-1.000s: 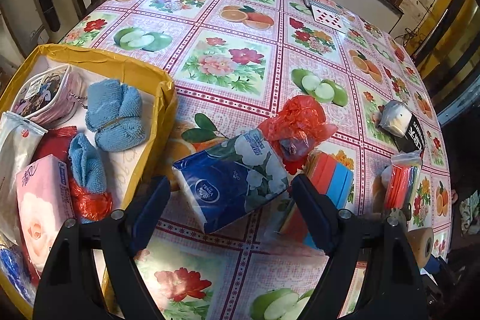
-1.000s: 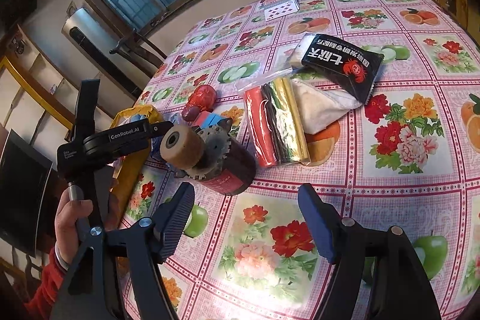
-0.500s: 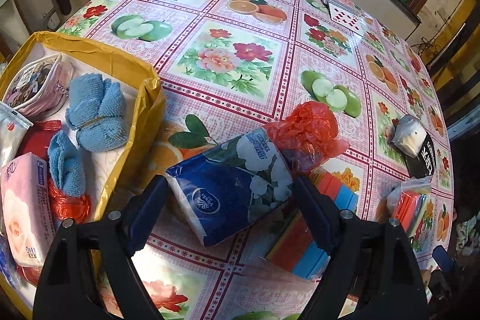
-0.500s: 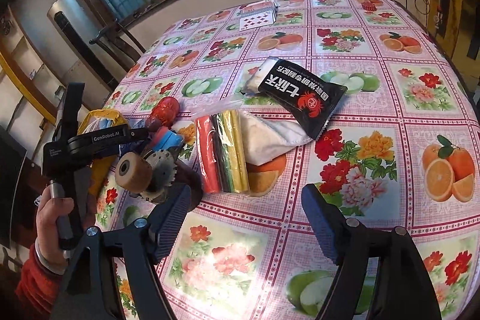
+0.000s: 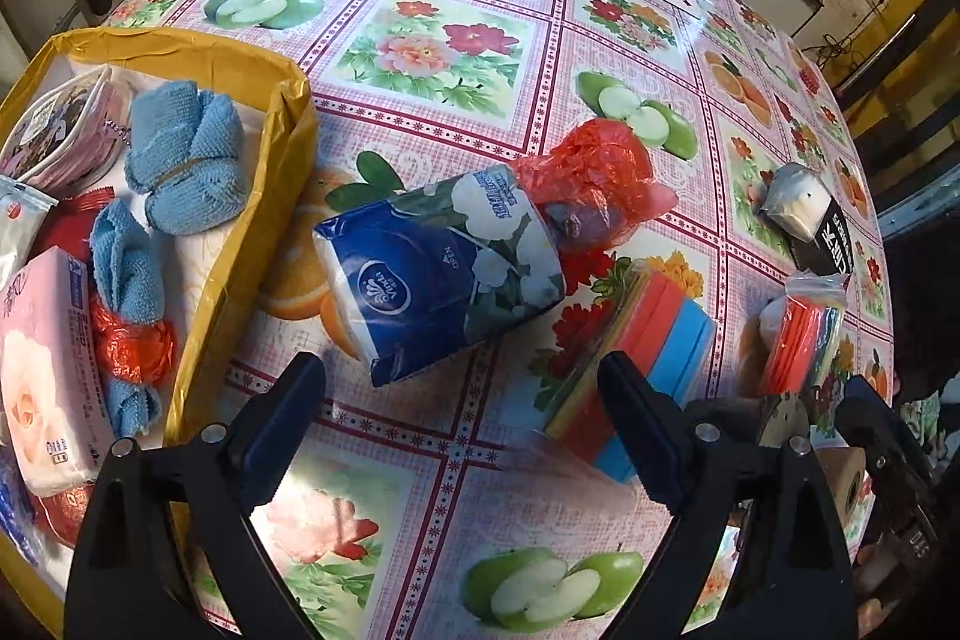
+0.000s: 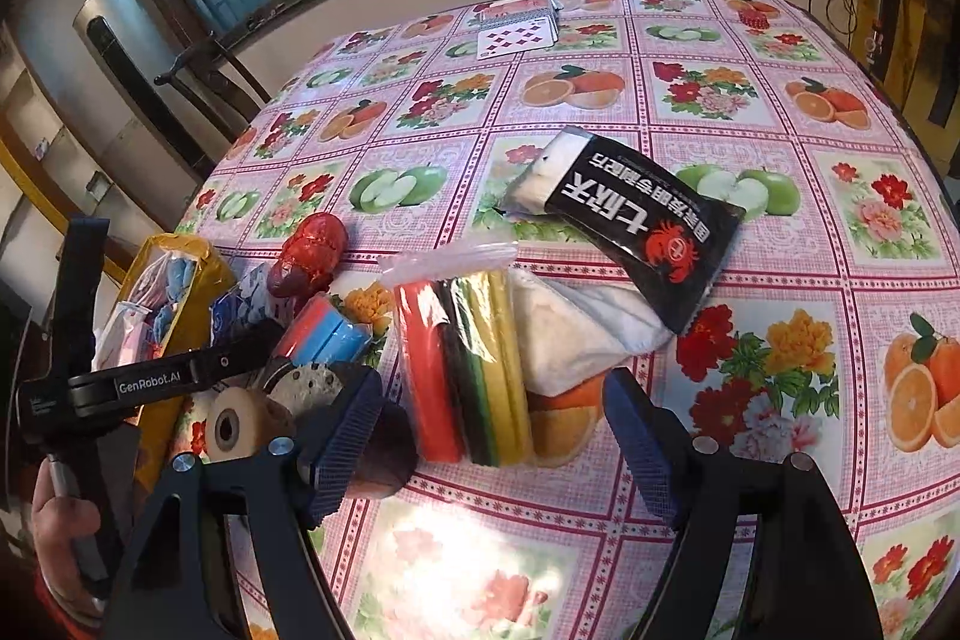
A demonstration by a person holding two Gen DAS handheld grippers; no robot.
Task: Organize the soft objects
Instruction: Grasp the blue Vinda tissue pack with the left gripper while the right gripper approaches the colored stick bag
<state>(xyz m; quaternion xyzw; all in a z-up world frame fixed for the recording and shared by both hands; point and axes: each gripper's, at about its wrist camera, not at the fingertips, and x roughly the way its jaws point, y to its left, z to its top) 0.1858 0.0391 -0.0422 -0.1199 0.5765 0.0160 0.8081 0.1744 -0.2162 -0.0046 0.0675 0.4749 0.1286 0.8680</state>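
Observation:
A blue flowered tissue pack (image 5: pixel 444 274) lies on the tablecloth just beyond my open left gripper (image 5: pixel 462 400), with a red crumpled plastic bag (image 5: pixel 594 172) at its far end. To its right sits a stack of coloured sponges (image 5: pixel 654 340). A yellow box (image 5: pixel 282 148) on the left holds blue cloths (image 5: pixel 186 154), a pink tissue pack (image 5: pixel 42 364) and a pouch. My right gripper (image 6: pixel 492 424) stands open in front of a bagged set of red, green and yellow cloths (image 6: pixel 468 364), with a white cloth (image 6: pixel 576 334) beside them.
A black snack packet (image 6: pixel 648 226) rests on the white cloth's far side. Playing cards (image 6: pixel 516 34) lie at the table's far edge. A tape roll (image 6: pixel 231 430) and a dark cylinder (image 6: pixel 384 454) sit by my right gripper's left finger. A chair (image 6: pixel 204 70) stands behind the table.
My left gripper has drawn back and risen a little from the tissue pack. My right gripper has moved forward and right, toward the bagged cloths. Both stay open.

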